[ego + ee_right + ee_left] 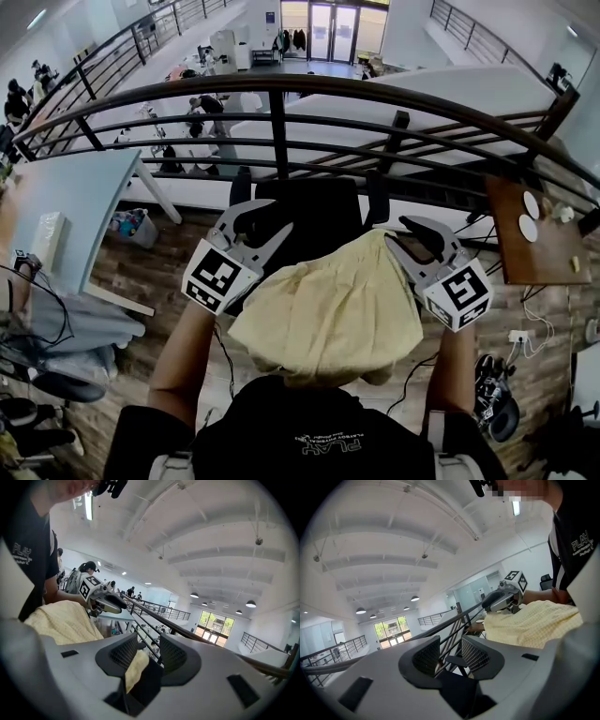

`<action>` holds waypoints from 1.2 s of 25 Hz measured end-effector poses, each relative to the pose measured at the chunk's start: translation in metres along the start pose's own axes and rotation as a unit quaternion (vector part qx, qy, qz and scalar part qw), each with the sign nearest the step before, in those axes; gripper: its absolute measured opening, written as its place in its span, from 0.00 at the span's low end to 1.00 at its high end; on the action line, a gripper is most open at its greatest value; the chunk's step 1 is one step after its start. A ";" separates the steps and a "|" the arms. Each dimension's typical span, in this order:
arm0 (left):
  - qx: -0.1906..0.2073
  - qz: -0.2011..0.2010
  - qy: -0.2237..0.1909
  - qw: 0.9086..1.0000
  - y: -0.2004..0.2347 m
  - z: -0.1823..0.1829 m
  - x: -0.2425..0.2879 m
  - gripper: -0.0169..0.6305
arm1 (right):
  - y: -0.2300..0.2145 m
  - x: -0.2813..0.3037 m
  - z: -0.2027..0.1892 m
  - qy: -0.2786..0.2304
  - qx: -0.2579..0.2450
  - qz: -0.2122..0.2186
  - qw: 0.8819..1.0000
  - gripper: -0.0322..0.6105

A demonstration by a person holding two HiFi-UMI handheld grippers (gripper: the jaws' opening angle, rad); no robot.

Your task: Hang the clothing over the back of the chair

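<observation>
A pale yellow garment lies draped over the back of a black chair at the centre of the head view. My left gripper stands open at the garment's left edge, with nothing between its fingers. In the left gripper view, the left gripper looks past the garment to the right gripper. My right gripper is at the garment's right edge. In the right gripper view, the right gripper has its jaws wide apart. A loose fold of the yellow cloth lies between them, unpinched.
A dark metal railing runs just beyond the chair, with a lower floor behind it. A white desk stands at the left and a small wooden table at the right. Cables and shoes lie on the wooden floor.
</observation>
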State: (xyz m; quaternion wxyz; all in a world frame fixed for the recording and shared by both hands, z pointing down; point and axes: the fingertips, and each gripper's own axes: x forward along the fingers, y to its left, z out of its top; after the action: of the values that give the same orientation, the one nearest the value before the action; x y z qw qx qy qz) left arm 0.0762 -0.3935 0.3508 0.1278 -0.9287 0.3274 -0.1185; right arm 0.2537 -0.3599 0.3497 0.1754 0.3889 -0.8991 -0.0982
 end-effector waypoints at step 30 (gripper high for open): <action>0.012 0.049 -0.060 0.997 0.009 0.048 -0.018 0.13 | -0.007 0.008 0.073 -0.095 -0.045 -0.109 0.988 0.15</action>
State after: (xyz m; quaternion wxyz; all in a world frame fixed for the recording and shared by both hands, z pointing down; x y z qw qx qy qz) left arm 0.0721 -0.3817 0.3004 0.1636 -0.9153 0.3632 -0.0597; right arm 0.2249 -0.3679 0.2823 0.0946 0.4655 -0.8583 -0.1938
